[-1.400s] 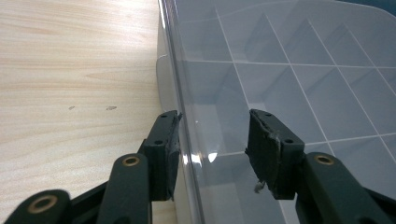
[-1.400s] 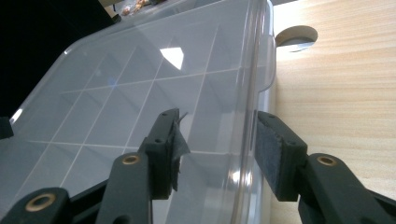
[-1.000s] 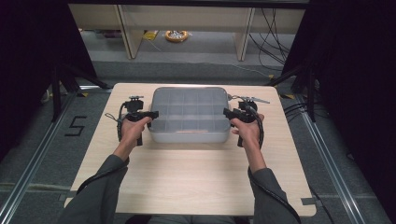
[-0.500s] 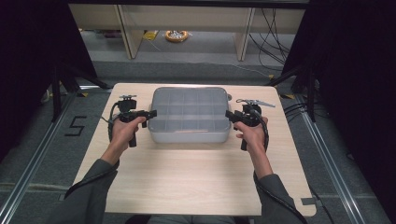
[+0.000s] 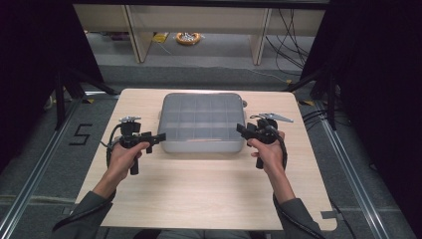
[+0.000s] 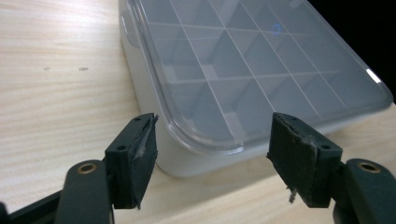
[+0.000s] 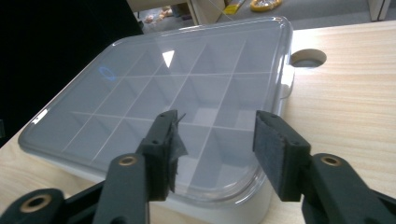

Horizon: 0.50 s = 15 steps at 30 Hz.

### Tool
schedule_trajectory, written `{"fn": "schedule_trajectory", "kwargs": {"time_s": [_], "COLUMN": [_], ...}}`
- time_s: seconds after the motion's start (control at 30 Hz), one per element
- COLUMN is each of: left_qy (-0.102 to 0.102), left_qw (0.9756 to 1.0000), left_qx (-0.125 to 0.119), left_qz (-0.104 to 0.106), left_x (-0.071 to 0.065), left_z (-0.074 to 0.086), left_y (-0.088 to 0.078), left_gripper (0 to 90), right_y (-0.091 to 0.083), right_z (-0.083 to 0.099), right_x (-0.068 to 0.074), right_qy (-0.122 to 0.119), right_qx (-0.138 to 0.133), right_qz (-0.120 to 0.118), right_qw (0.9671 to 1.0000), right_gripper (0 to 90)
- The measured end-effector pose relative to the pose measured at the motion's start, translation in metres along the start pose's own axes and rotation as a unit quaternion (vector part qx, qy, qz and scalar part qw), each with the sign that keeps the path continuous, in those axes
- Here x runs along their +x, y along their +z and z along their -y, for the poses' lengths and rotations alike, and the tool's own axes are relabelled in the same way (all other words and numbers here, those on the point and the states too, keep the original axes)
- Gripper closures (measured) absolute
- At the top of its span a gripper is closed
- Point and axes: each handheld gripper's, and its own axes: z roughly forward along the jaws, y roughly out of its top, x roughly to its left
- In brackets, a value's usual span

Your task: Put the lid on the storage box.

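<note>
A shallow grey box (image 5: 203, 123) with a clear lid and several empty compartments lies in the middle of the wooden table (image 5: 204, 189). My left gripper (image 5: 160, 137) sits at the box's near left corner (image 6: 196, 154), jaws open and level with the rim, gripping nothing. My right gripper (image 5: 240, 130) is at the near right corner, also open. In the right gripper view its pads (image 7: 170, 149) hover over the lid (image 7: 154, 98) just inside that corner. In the left gripper view the pads (image 6: 140, 158) straddle the corner without touching it.
A round cable hole (image 7: 307, 57) is cut in the tabletop beside the box's far right corner. Beyond the table stand shelf legs (image 5: 134, 35), with a yellow dish (image 5: 188, 37) and cables (image 5: 293, 30) on the floor. Bare wood stretches from the box to the near edge.
Both hands have drawn back toward the near edge and slightly outward, from the box's sides to its near corners. The box has not moved.
</note>
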Motion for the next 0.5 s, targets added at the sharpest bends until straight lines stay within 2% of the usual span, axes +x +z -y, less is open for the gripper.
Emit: {"fn": "schedule_trajectory", "kwargs": {"time_s": [0.03, 0.1, 0.13, 0.17, 0.2, 0.23, 0.27, 0.3, 0.33, 0.37, 0.4, 0.43, 0.5], "left_qy": [-0.001, -0.001, 0.004, 0.008, 0.01, 0.011, 0.012, 0.011, 0.012, 0.015, 0.023, 0.031, 0.026], "left_qw": [1.0, 0.9999, 0.9998, 0.9998, 0.9998, 0.9997, 0.9995, 0.9995, 0.9994, 0.9994, 0.9993, 0.999, 0.9989], "left_qx": [-0.002, -0.008, -0.011, -0.003, 0.002, 0.003, 0.006, 0.008, 0.008, 0.006, 0.005, 0.003, 0.003], "left_qz": [0.004, 0.014, 0.017, 0.017, 0.018, 0.023, 0.027, 0.029, 0.03, 0.03, 0.028, 0.031, 0.04], "left_x": [-0.002, -0.005, -0.006, -0.007, -0.009, -0.009, -0.012, -0.013, -0.014, -0.016, -0.017, -0.019, -0.019], "left_z": [0.003, 0.01, 0.014, 0.018, 0.021, 0.023, 0.027, 0.028, 0.029, 0.031, 0.033, 0.036, 0.039], "left_y": [-0.001, -0.003, -0.003, -0.003, -0.003, -0.003, -0.003, -0.003, -0.003, -0.004, -0.004, -0.005, -0.006], "left_gripper": [31.7, 30.5, 29.6, 28.8, 27.8, 26.8, 25.8, 24.7, 23.7, 22.4, 21.8, 20.8, 16.5], "right_y": [0.0, -0.004, -0.005, -0.005, -0.006, -0.006, -0.007, -0.005, -0.006, -0.005, -0.005, -0.004, -0.003], "right_z": [0.002, 0.004, 0.006, 0.009, 0.011, 0.015, 0.017, 0.021, 0.022, 0.022, 0.024, 0.025, 0.029], "right_x": [0.001, 0.005, 0.008, 0.01, 0.01, 0.012, 0.015, 0.015, 0.02, 0.017, 0.022, 0.022, 0.027], "right_qy": [-0.006, -0.003, 0.003, 0.009, 0.002, 0.005, 0.017, 0.01, 0.027, 0.01, 0.027, 0.013, 0.016], "right_qx": [-0.003, 0.004, 0.0, -0.01, -0.008, -0.014, -0.012, -0.015, 0.004, -0.005, -0.01, -0.007, 0.004], "right_qz": [0.0, -0.004, -0.005, -0.009, -0.003, -0.013, -0.014, -0.018, -0.016, -0.019, -0.022, -0.018, -0.023], "right_qw": [1.0, 1.0, 1.0, 0.9999, 1.0, 0.9998, 0.9997, 0.9997, 0.9995, 0.9998, 0.9993, 0.9997, 0.9996], "right_gripper": [48.0, 43.3, 40.1, 38.2, 36.0, 34.8, 34.5, 33.7, 32.8, 32.9, 32.5, 31.9, 31.2]}}
